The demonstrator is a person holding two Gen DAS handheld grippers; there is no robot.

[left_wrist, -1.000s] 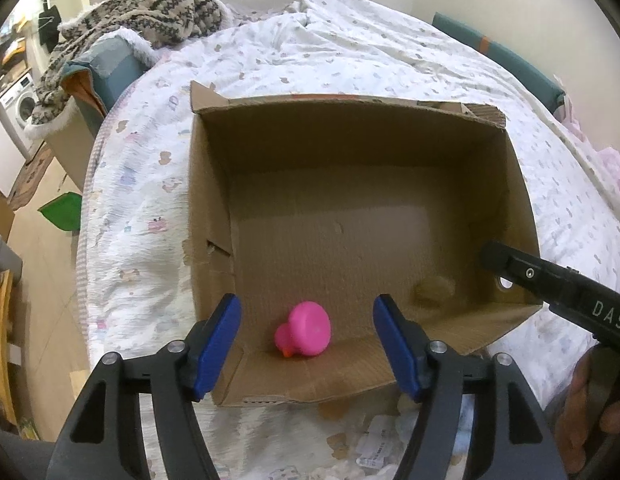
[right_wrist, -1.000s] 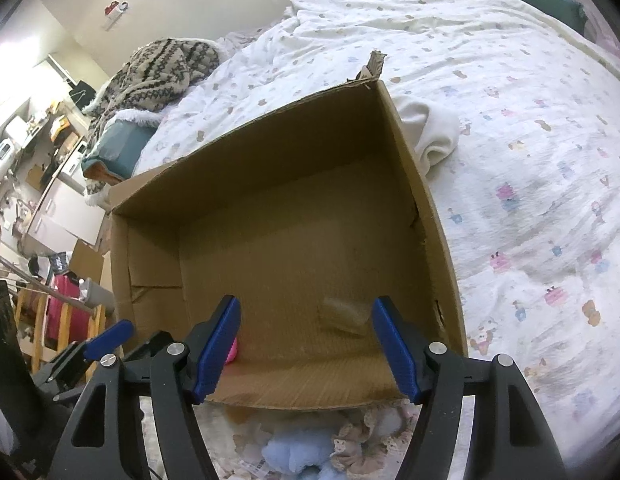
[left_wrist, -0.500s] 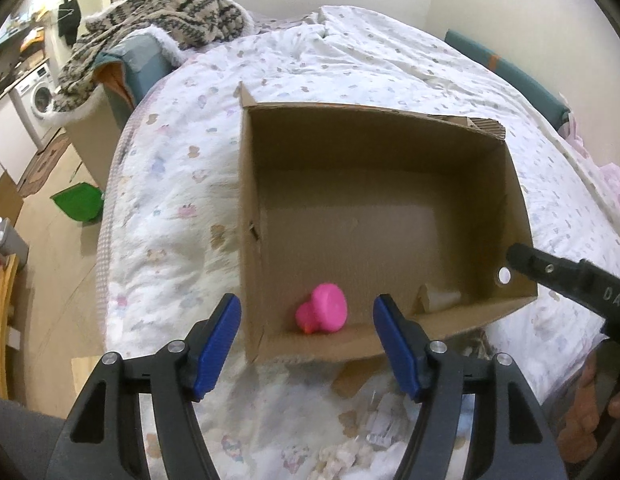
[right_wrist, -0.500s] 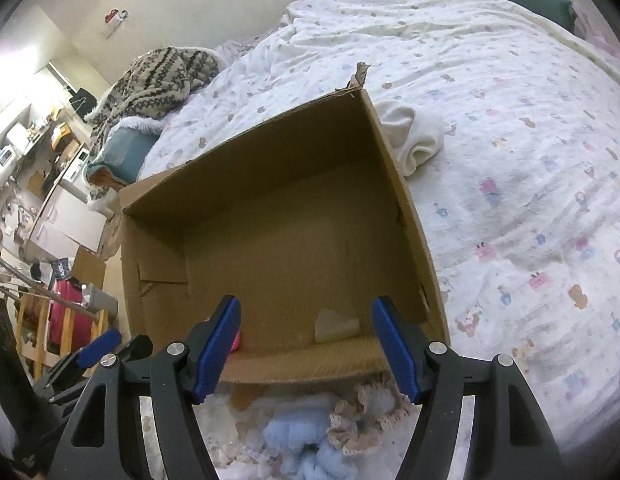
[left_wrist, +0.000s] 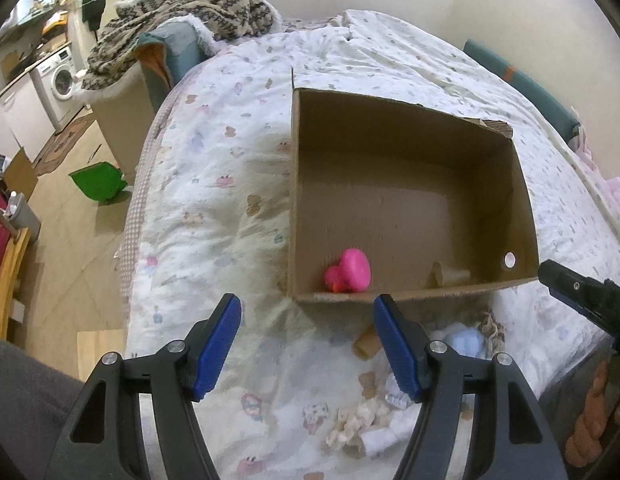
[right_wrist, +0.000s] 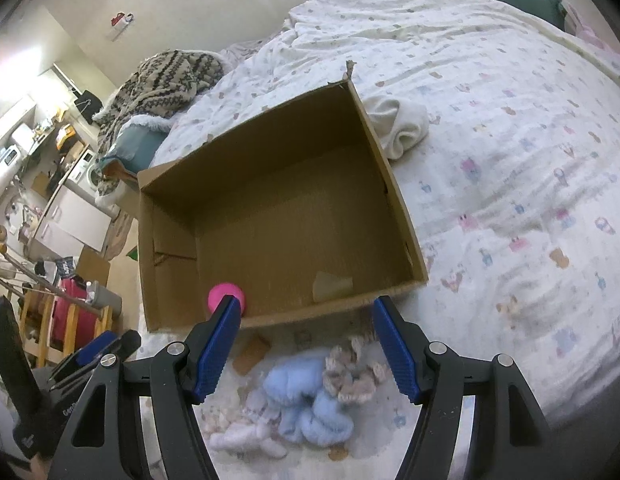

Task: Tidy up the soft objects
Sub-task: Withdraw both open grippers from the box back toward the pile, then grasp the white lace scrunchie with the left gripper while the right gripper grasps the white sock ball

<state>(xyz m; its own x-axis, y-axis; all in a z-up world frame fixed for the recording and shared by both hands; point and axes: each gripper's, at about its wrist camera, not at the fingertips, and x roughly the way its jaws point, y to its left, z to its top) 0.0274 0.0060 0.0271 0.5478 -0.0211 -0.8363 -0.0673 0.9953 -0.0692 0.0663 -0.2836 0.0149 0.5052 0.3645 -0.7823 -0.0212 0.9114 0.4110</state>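
Observation:
An open cardboard box (left_wrist: pixel 522 208) lies on the bed; it also shows in the right wrist view (right_wrist: pixel 394 184). A pink soft toy (left_wrist: pixel 350 270) sits inside by the near wall, partly seen in the right wrist view (right_wrist: pixel 224 295). A light blue plush (right_wrist: pixel 306 404) with a beige frilly piece (right_wrist: pixel 356 374) and white soft items (right_wrist: pixel 246 438) lie on the bed before the box; the blue plush also shows in the left wrist view (left_wrist: pixel 468 340). My left gripper (left_wrist: pixel 308 346) is open and empty, short of the box. My right gripper (right_wrist: pixel 306 346) is open and empty above the blue plush.
A cream cloth (right_wrist: pixel 398 126) lies right of the box. A patterned knit blanket (left_wrist: pixel 182 4) is piled at the bed's far left. The bed edge drops to the floor on the left, where a green dustpan (left_wrist: pixel 98 182) lies. A teal cushion (left_wrist: pixel 522 80) lines the right side.
Both grippers have pulled back from the box and the views have widened. The pink toy stays inside the box. The plush pile before the box has come into view.

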